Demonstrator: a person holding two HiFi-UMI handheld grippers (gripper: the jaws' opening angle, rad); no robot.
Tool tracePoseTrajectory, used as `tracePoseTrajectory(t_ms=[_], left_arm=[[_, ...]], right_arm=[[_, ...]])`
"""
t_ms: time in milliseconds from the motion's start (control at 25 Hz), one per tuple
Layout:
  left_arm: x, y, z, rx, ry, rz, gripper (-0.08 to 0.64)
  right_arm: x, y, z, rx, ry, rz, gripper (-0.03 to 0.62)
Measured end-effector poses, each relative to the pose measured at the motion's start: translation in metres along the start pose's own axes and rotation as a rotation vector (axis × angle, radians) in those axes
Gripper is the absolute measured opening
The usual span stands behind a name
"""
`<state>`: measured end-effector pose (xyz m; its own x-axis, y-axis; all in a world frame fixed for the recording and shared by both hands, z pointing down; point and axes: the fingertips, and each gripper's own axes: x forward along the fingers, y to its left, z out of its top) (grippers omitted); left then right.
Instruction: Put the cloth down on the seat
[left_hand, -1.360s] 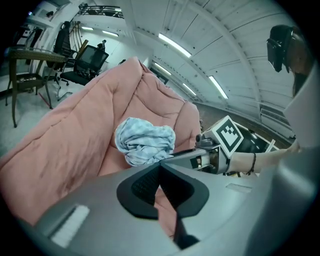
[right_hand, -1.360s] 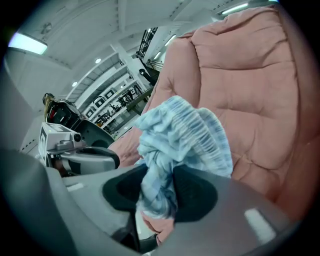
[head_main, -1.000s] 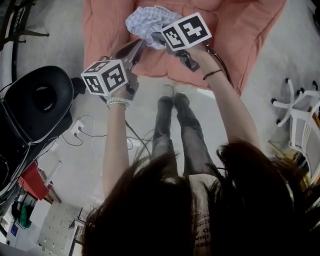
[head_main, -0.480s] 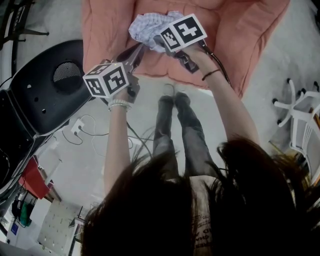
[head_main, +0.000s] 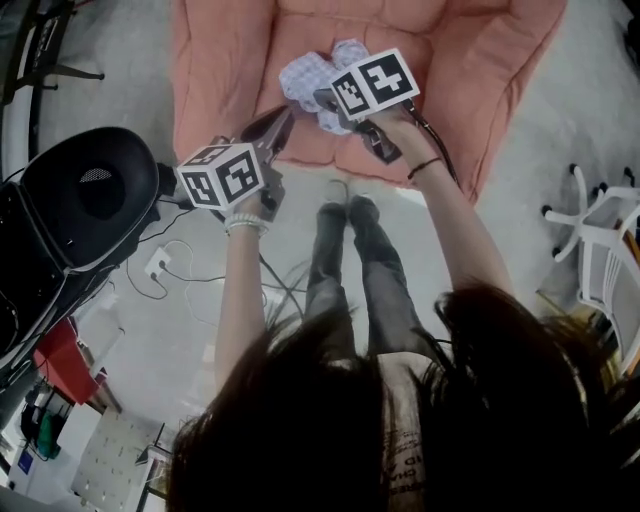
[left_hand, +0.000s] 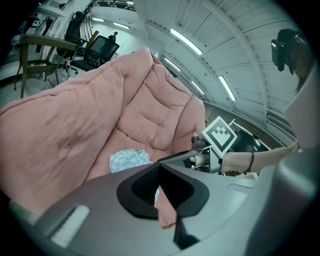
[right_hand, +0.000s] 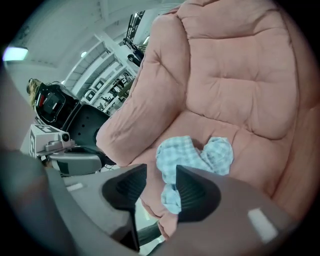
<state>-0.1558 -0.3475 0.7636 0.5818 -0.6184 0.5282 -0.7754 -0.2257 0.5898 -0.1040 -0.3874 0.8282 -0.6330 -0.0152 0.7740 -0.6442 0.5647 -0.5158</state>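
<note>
Cloth (right_hand: 192, 155): blue-check rag, bunched in a heap on the pink seat (right_hand: 250, 150) near its front edge. One tail droops over the front lip.
Right tongs (right_hand: 161, 182): jaws apart, straddling that tail. The cloth shows through the gap in the right gripper view. Can't tell if the tail brushes a pad, but nothing is clamped.
Left tongs (left_hand: 159, 170): jaws together, nothing in them. In the head view the left tongs (head_main: 283, 118) sit over the seat's front-left part, beside the cloth (head_main: 325, 80), not touching it.
Seat: soft quilted cushion of a pink armchair, dipping toward the chair back (right_hand: 240, 75). The heap's weight looks carried by the cushion, not by the tongs.
Step in hand (my read): the put-down is as good as done. What's left is getting the right tongs (head_main: 322, 103) clear without dragging the cloth.
How to do it well: keep the jaws wide, back straight out along their own line toward the person, and lift a touch first so the pads clear the tail. No sideways sweep.
Risk: the tail overhangs the lip, so a snag on a pad could pull the heap forward onto the floor (head_main: 200, 330). If it slides, nudge it deeper onto the seat with the closed left tongs.
Cloth handling: light and limp, and it will likely cling to rubbery pads.
Surroundings: what looks like a black chair (head_main: 90, 195) and cables (head_main: 170, 270) at left, well apart from the seat.
</note>
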Motion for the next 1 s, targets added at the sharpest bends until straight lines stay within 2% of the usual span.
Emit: tracePoseTrajectory(t_ms=[240,400,680,840,1000], left_arm=[[-0.013,-0.018,0.005,-0.008,-0.008,-0.002,-0.009],[-0.022,-0.031,0.022,0.007,-0.031,-0.010,-0.008],[-0.056,-0.086,0.048,0.015,-0.103,-0.026,-0.008],[-0.069,-0.100,0.060,-0.009,-0.153,-0.043,-0.009],[-0.087,-0.125,0.070,0.006,-0.192,-0.057,-0.008]], right_arm=[[-0.024,0.019,0.000,0.039,-0.040,0.038,0.173],[-0.043,0.032,0.013,0.054,-0.095,0.048,0.172],[-0.115,0.071,0.027,0.077,-0.263,0.049,0.156],[-0.135,0.087,0.034,0.101,-0.344,0.061,0.154],[-0.167,0.109,0.036,0.126,-0.435,0.083,0.144]])
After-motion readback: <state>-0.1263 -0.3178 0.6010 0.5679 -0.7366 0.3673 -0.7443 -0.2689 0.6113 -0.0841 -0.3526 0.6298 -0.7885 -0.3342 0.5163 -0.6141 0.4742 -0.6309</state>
